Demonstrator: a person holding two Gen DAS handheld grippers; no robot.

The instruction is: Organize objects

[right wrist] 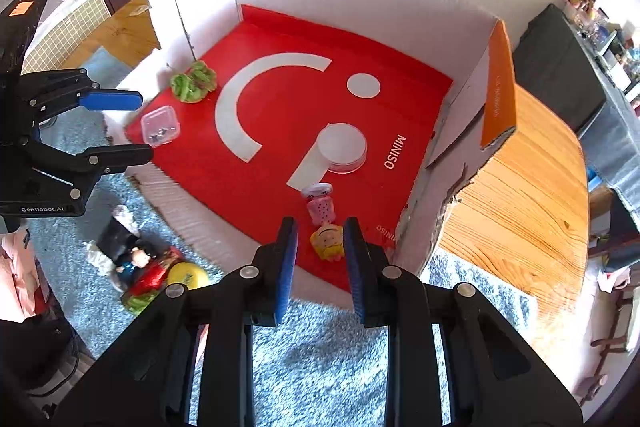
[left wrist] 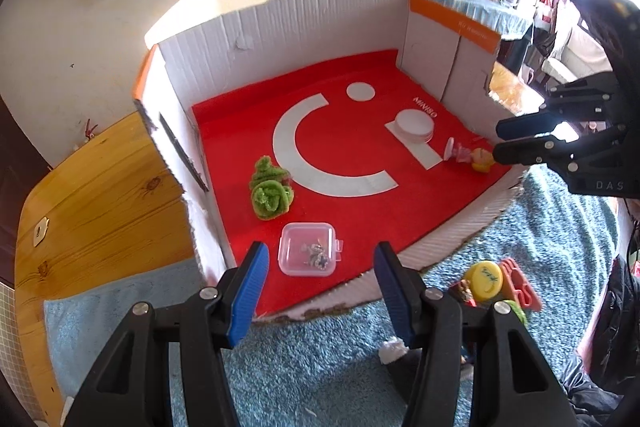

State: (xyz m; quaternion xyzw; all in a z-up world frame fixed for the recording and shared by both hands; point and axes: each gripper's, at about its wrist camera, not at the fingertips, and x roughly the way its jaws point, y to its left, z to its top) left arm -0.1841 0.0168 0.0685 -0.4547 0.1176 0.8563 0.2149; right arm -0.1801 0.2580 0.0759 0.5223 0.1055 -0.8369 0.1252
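Red mat [right wrist: 280, 187] printed MINISO, left hand-held gripper [left wrist: 320, 259] apart, right hand-held gripper [right wrist: 320, 227] together

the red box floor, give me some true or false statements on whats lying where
1. The clear plastic case lies on the red floor, lid shut. True.
2. The green pipe-cleaner bundle lies outside the box on the blue rug. False: it lies on the red floor by the left wall.
3. The white round lid lies beside the MINISO lettering. True.
4. The yellow cap lies inside the box. False: it lies on the rug outside.
5. The small figurine stands upright. False: it lies on its side.
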